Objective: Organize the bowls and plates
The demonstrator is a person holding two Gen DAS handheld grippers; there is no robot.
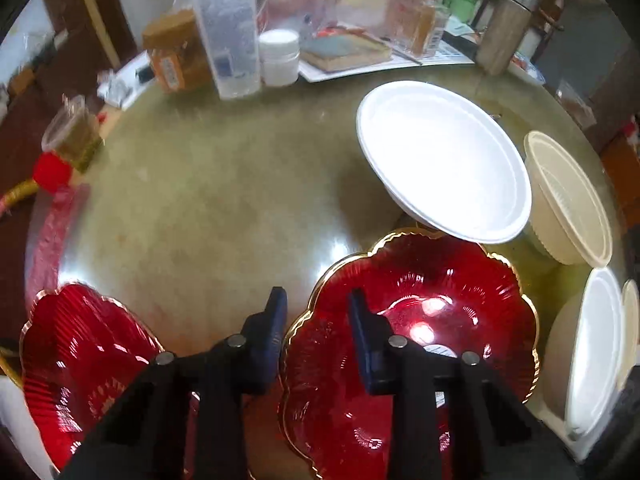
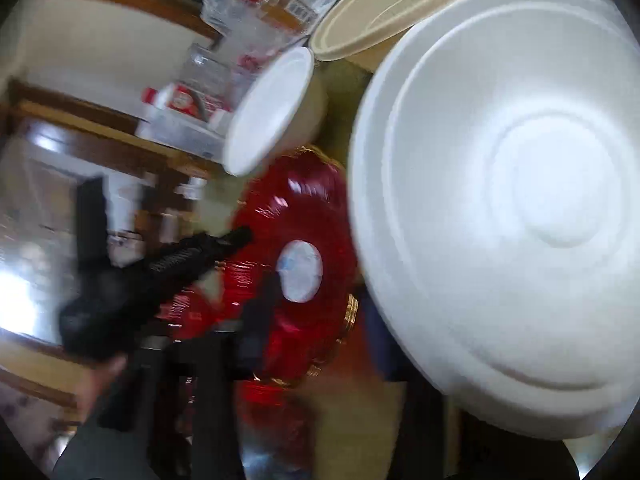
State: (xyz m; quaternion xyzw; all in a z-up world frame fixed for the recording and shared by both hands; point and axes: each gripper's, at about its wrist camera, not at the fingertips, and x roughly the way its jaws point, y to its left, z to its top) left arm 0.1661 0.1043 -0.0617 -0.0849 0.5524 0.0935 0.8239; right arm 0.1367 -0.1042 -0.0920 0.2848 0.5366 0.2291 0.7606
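Observation:
In the left wrist view my left gripper (image 1: 316, 308) is open and empty, its jaws straddling the near rim of a red scalloped plate (image 1: 440, 320). A second red plate (image 1: 80, 356) lies at lower left. A white foam bowl (image 1: 444, 160) hangs tilted above the table, with a cream bowl (image 1: 568, 200) behind it. In the blurred right wrist view the same white foam bowl (image 2: 512, 208) fills the right side. My right gripper (image 2: 320, 320) appears shut on its rim, though the grip point is hidden. The red plate (image 2: 304, 248) lies beyond.
More white and cream bowls (image 1: 596, 348) stand on edge at the right. Jars, bottles, a book and a metal canister (image 1: 504, 28) crowd the table's far side. A plastic cup (image 1: 72, 132) sits at the left edge. The left gripper's body (image 2: 160, 268) shows in the right wrist view.

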